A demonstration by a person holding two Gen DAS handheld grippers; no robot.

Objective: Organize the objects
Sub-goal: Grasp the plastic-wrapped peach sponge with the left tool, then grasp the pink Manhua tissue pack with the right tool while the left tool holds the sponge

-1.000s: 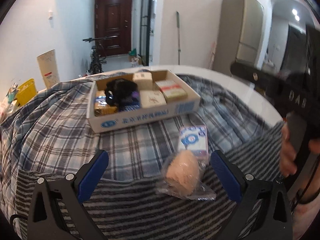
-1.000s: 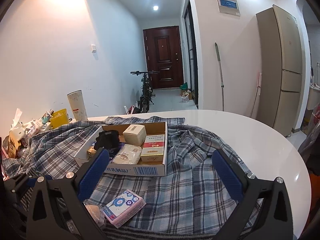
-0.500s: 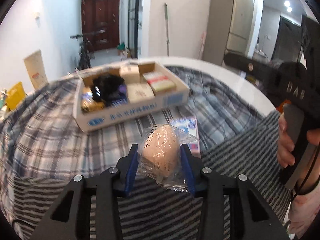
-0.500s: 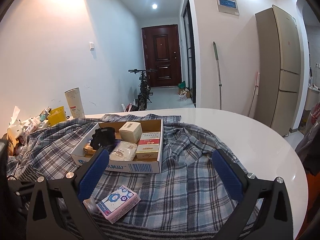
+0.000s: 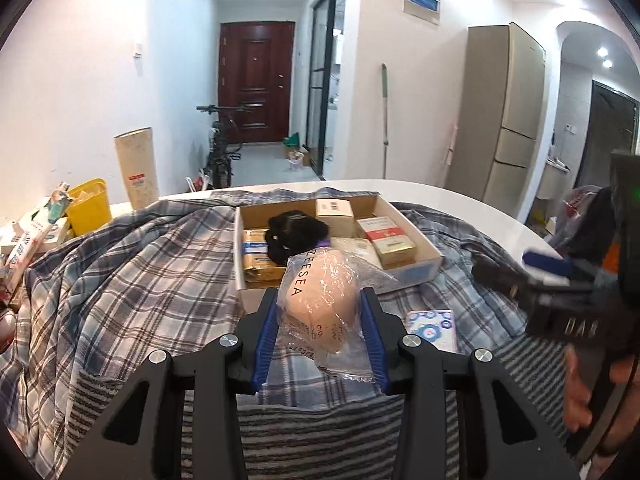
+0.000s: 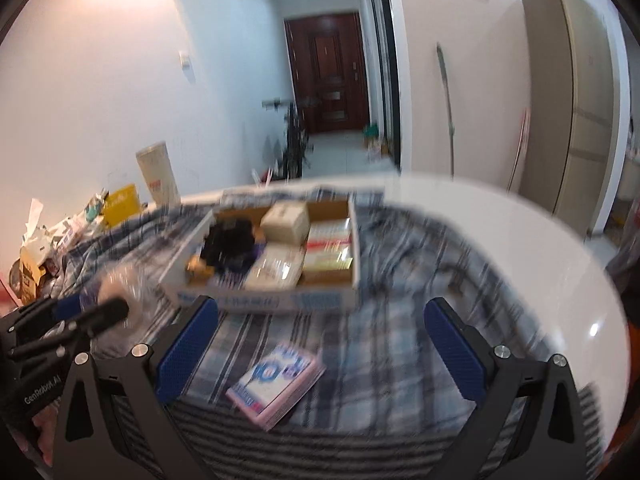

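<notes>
Since a second ago the left claw [image 5: 320, 328] has closed from wide open onto the wrapped sponge and lifted it off the cloth; the right claw [image 6: 320, 344] has dipped toward the pink packet, and its view is now blurred.

At the far left of the tabletop [image 5: 460, 196] lies a clutter of packets, one yellow tub [image 5: 89, 205] and one tall white paper tube [image 5: 136, 168]. A blue plaid cloth [image 5: 132, 280] covers most of the surface, with a grey striped cloth [image 5: 320, 432] nearest the cameras.

In the middle, the left claw grips one makeup sponge [image 5: 320, 294]: peach, egg-shaped, sealed in a crinkled clear wrapper printed "ZEESEA". The blue pads [image 5: 267, 332] press on both its sides, and it is held above the cloth, near the front edge of the box.

Behind it sits one open cardboard box [image 5: 416, 272]. Inside I can count one black bundle [image 5: 298, 234], one gold-and-blue packet [image 5: 256, 256] at its left, one beige carton [image 5: 334, 212] at the far wall, one red-and-white box [image 5: 380, 228], one gold box [image 5: 396, 248] nearer, and one pale packet [image 5: 356, 248] between them.

To the right, one flat pink packet [image 6: 276, 384] with blue circles lies on the plaid cloth, just ahead of the striped one. The right claw stands wide open over it, both blue pads apart from it and holding nothing. At the far right edge of the left view a hand [image 5: 580, 396] grips that claw's handle.
</notes>
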